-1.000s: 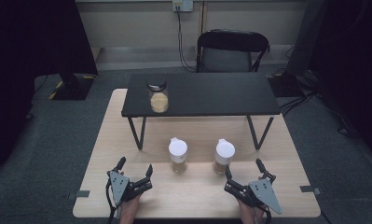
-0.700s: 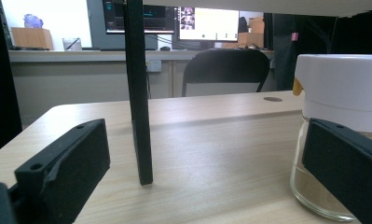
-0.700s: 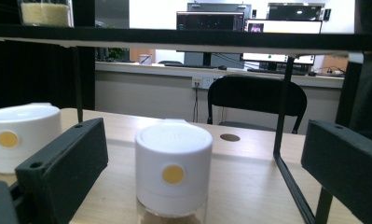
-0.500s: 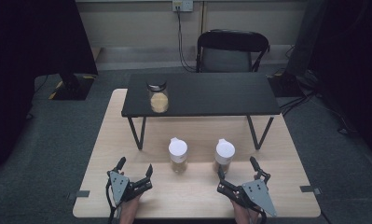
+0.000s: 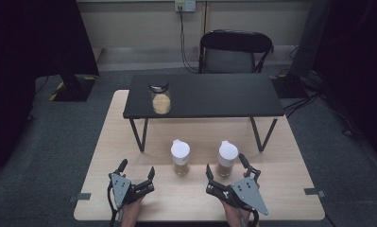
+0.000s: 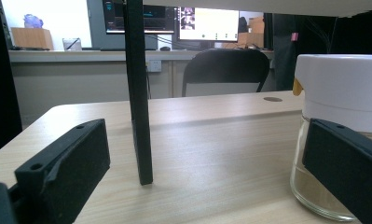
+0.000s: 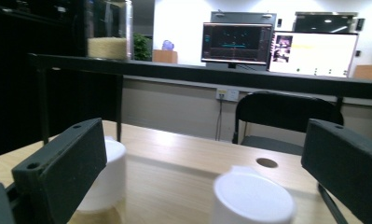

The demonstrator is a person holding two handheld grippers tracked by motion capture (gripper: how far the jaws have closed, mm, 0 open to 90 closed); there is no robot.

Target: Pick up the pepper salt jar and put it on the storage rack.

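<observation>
1. Desk [image 5: 290, 189]: light wood, carrying a low black shelf [image 5: 214, 97] on thin legs. A lidless jar of pale grain [image 5: 160, 100] stands on the shelf's left end, well apart from both grippers.

2. Right gripper [image 5: 227, 166]: over the last second it has advanced from the desk's near edge toward the right-hand jar [image 5: 227, 158]; its jaw tips now flank the jar's base in the high view. The jaws are spread wide and hold nothing. Judgement: this is the approach to a grasp, and the jar is the item in hand.

3. Left gripper [image 5: 137, 170]: no shift from its place a second ago. It rests near the front edge, jaws spread wide, nothing between them.

4. Right-hand jar [image 7: 253, 198], white lid, brown contents: in the right gripper view it stands upright between the two jaws, low and near, touching neither as far as can be told. Judgement: a short further advance, then closing below the lid, should secure it.

5. Left-hand jar [image 5: 180, 156], same type: it stands beside the other, between the two grippers. In the left gripper view the jar [image 6: 335, 93] sits behind the right-side jaw, not between the jaws. Judgement: this gripper would need to swing toward it before any grasp.
</observation>
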